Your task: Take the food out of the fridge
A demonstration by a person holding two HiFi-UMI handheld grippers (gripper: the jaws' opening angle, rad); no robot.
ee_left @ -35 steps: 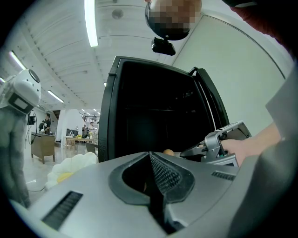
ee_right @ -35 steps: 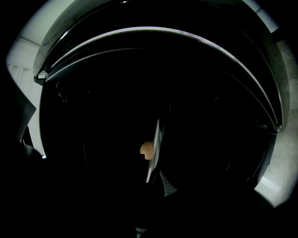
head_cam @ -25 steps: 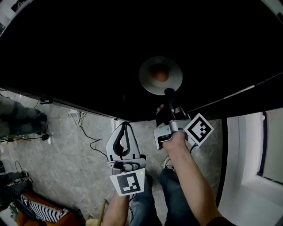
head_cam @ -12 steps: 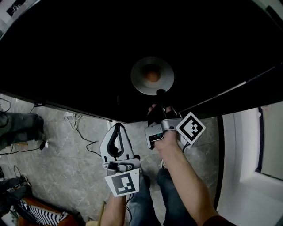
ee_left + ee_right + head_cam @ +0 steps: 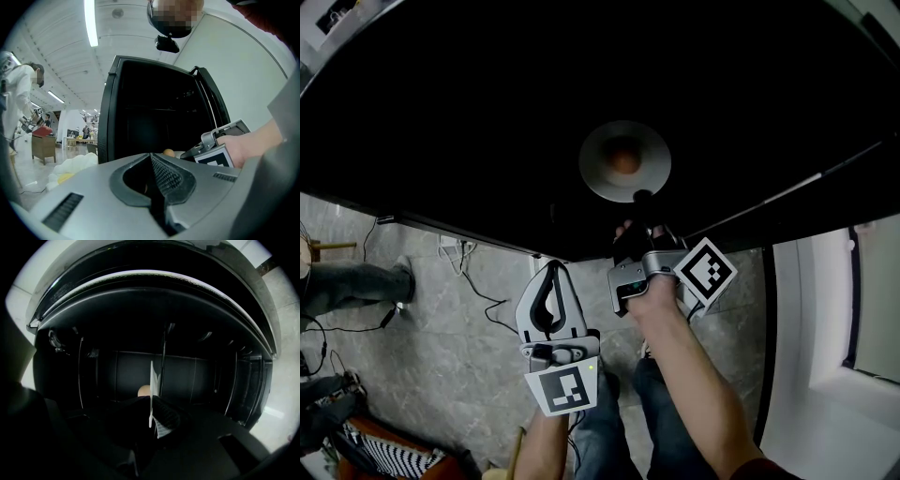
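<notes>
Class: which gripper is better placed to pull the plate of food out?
Right. The right gripper is shut on the rim of the round white plate carrying the small round brown food inside the dark fridge. The left gripper hangs shut and empty outside it.

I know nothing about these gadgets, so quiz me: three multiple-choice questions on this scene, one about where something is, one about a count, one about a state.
1. Where does the round brownish food lie?
A. on the plate
B. in a cup
C. in a pan

2. How many pieces of food are on the plate?
A. one
B. two
C. three

3. What is the right gripper doing?
A. hanging open
B. clamped on the plate's rim
C. gripping a bottle

Answers:
1. A, the head view shows the food at the plate's middle.
2. A, only one piece shows.
3. B, the right gripper view shows its jaws closed on the thin pale rim.
</notes>
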